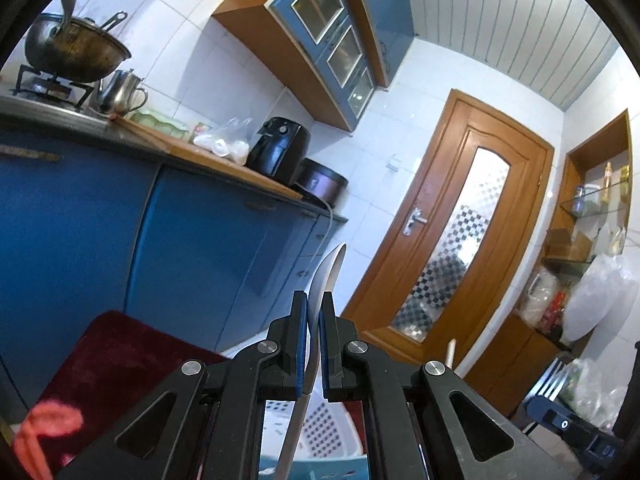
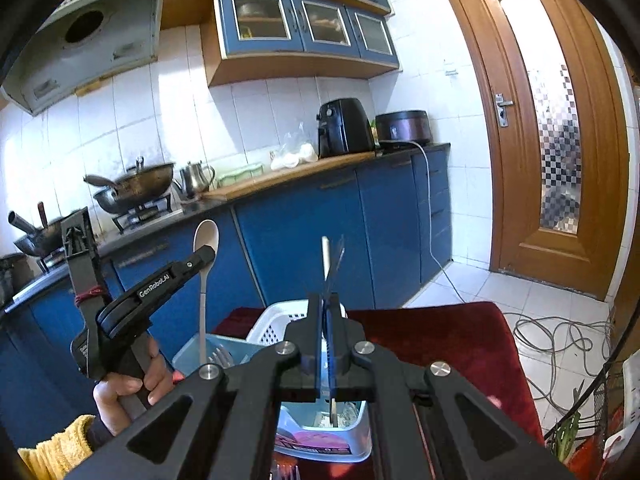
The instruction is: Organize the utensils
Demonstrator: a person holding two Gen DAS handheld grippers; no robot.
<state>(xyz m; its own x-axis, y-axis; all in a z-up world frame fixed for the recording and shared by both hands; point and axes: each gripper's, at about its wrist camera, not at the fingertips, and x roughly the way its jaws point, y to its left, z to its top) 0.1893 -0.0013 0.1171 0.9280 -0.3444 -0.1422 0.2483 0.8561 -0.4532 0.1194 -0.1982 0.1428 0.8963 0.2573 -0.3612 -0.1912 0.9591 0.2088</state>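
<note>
"GenRobot.AI" is read on left tongs | spoon is clamped upright | fork is pinched by right tongs

Spoon: pale, long-handled, held upright, bowl on top, handle running down toward the blue bin. Fork: metal, seen edge-on, upright, tines up, a pale stick just beside it. More forks lay in the blue bin. White basket sat just behind it on the red mat.
</note>
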